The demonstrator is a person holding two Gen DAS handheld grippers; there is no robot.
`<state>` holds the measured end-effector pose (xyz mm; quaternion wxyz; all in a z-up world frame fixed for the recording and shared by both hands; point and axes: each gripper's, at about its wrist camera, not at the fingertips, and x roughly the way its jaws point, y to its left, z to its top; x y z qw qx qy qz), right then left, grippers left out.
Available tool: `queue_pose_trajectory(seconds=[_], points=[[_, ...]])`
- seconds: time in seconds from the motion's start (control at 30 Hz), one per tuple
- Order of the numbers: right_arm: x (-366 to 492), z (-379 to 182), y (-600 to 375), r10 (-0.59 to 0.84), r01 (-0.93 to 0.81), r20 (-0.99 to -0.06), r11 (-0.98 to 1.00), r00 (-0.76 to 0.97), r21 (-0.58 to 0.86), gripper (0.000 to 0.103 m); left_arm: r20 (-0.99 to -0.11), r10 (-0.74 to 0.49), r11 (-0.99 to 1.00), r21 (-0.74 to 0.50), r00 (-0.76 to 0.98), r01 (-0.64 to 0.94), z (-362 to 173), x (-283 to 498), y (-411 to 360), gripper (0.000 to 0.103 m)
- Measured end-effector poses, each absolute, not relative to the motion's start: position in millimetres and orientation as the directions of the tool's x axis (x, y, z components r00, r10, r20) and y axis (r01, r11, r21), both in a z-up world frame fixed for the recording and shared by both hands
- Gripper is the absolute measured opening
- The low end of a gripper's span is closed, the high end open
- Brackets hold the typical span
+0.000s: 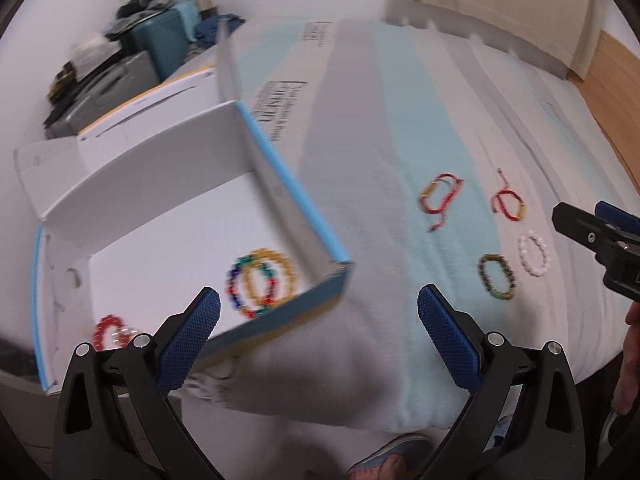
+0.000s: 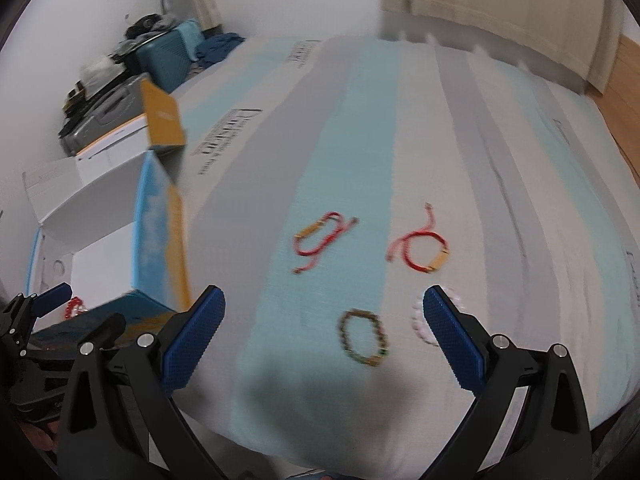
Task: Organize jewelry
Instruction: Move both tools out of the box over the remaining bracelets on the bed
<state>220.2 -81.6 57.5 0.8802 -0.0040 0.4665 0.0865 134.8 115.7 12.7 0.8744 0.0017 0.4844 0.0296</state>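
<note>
Hovering with jaws apart and empty, the right gripper (image 2: 324,344) frames the dark beaded bracelet (image 2: 363,338) on the striped bedspread (image 2: 332,168); it should drop straight over one bead edge, avoiding the white bracelet (image 2: 420,320). Further left, the left gripper (image 1: 318,320), also apart, waits by the box (image 1: 168,236) holding beaded bracelets (image 1: 262,282).

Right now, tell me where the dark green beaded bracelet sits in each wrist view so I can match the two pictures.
Left wrist view: the dark green beaded bracelet lies right of centre on the striped bedspread, just left of the white beaded bracelet.
Right wrist view: it lies low and centre, between the open jaws.
Shared landmark: the two red cord bracelets lie just beyond it in both views.
</note>
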Motion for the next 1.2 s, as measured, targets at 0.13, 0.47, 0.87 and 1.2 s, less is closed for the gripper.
queue_pose_trajectory(seconds=[0.13, 0.47, 0.87, 1.2], points=[[222.9, 49.1, -109.7, 0.130, -0.122, -0.827, 0.990, 0.547, 0.075, 0.096, -0.845, 0.028, 1.000, 0.028, 0.535, -0.008, 8.6, 144.0, 84.9, 0.097], [232.2, 15.5, -166.2, 0.085, -0.051, -0.848, 0.996, 0.522, 0.069, 0.096, -0.849, -0.042, 0.995, 0.010, 0.527, 0.095, -19.0, 164.7, 25.6, 0.097], [257.8, -53.1, -206.1, 0.066, -0.012, -0.898, 0.998, 0.435, 0.068, 0.086, -0.885, -0.078, 0.984, 0.006, 0.459, 0.177, -84.2, 197.9, -25.9, 0.096], [269.9, -92.3, -214.1, 0.068, 0.001, -0.922, 0.997, 0.380, 0.074, 0.075, -0.907, -0.096, 0.978, -0.010, 0.410, 0.206, -123.7, 212.4, -43.0, 0.089]])
